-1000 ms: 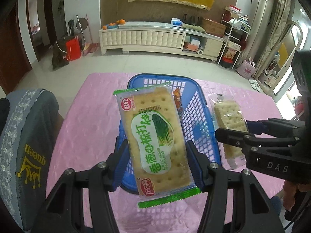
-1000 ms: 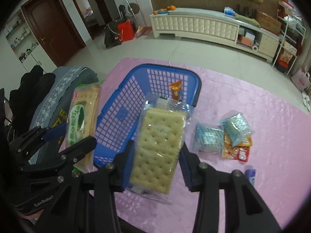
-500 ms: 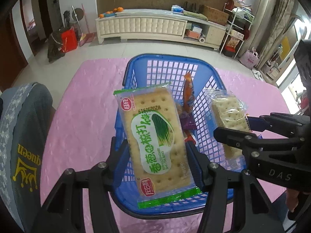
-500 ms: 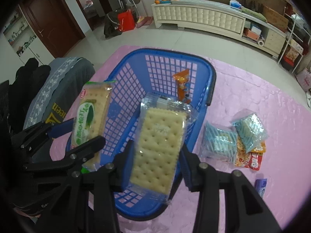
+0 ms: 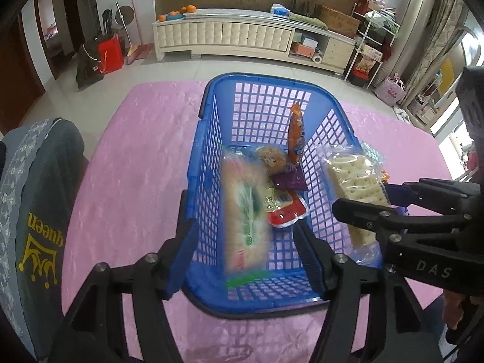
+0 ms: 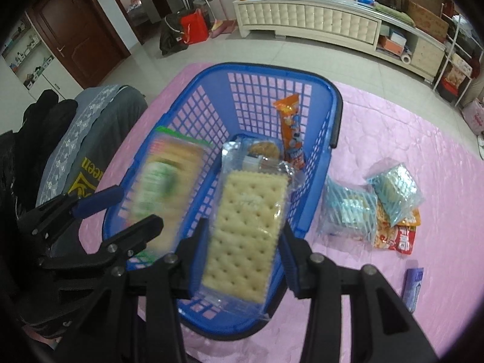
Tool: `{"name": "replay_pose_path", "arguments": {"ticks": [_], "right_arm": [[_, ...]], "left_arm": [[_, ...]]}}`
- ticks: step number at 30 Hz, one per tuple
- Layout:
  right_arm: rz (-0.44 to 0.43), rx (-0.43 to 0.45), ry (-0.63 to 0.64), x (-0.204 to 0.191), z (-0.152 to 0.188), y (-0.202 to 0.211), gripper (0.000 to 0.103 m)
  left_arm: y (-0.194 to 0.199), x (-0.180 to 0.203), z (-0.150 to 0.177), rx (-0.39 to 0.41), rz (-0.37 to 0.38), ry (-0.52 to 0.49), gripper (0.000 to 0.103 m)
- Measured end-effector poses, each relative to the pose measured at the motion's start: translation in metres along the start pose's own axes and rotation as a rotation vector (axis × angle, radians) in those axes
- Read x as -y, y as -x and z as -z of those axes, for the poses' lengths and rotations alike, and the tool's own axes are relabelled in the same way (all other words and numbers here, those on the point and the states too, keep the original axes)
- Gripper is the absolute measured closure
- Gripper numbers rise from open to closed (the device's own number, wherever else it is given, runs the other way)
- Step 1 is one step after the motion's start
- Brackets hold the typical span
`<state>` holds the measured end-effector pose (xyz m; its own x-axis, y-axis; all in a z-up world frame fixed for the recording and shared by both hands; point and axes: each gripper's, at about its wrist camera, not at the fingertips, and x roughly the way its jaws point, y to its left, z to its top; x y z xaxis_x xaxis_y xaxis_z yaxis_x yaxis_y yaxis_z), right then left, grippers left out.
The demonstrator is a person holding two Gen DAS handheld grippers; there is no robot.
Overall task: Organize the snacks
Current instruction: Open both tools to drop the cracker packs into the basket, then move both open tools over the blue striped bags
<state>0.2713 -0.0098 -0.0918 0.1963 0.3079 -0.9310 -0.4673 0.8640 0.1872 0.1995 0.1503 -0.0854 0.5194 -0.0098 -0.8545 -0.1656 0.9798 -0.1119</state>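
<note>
Left wrist view: we are holding the left gripper [image 5: 245, 242] over the blue plastic lattice basket [image 5: 208, 151] on the pink tablecloth [image 5: 133, 163]; its jaws have just been opening, and the green-labelled cracker packet [image 5: 246, 214], motion-blurred, is sitting between them clear of the pads. Right wrist view: we are clamping the clear-wrapped plain cracker packet [image 6: 245, 230] in the right gripper [image 6: 242, 242] above the basket's near right corner
</note>
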Motion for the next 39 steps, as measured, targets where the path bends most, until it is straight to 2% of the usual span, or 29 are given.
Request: {"name": "replay_pose_path", "arguments": {"ticks": [1,3,4,5,7,19,26,33,39], "right_arm": [[0.002,-0.006,0.002,-0.002,0.001,0.0,0.053],[0.005,-0.001,0.001,-0.004,0.005,0.006,0.05],[0.018,0.004,0.0,-0.005,0.007,0.01,0.045],[0.045,0.01,0.0,-0.006,0.009,0.012,0.033],[0.083,0.03,0.0,-0.006,0.014,0.019,0.021],[0.087,0.119,-0.017,-0.002,0.047,0.084,0.02],[0.105,0.162,-0.049,0.018,0.07,0.115,0.02],[0.12,0.186,-0.103,0.051,0.088,0.136,0.02],[0.13,0.187,-0.166,0.09,0.103,0.14,0.02]], "left_arm": [[0.003,0.0,0.001,0.006,-0.018,-0.002,0.032],[0.011,0.0,0.004,0.022,-0.035,-0.008,0.031],[0.016,-0.001,0.006,0.026,-0.031,-0.006,0.031],[0.019,-0.002,0.007,0.029,-0.029,-0.003,0.031],[0.029,-0.002,0.011,0.04,-0.028,0.001,0.029],[0.084,0.027,0.03,0.122,-0.005,-0.049,0.024],[0.105,0.056,0.036,0.156,0.038,-0.082,0.022],[0.107,0.097,0.039,0.169,0.06,-0.147,0.021],[0.093,0.134,0.036,0.137,0.088,-0.181,0.021]]}}
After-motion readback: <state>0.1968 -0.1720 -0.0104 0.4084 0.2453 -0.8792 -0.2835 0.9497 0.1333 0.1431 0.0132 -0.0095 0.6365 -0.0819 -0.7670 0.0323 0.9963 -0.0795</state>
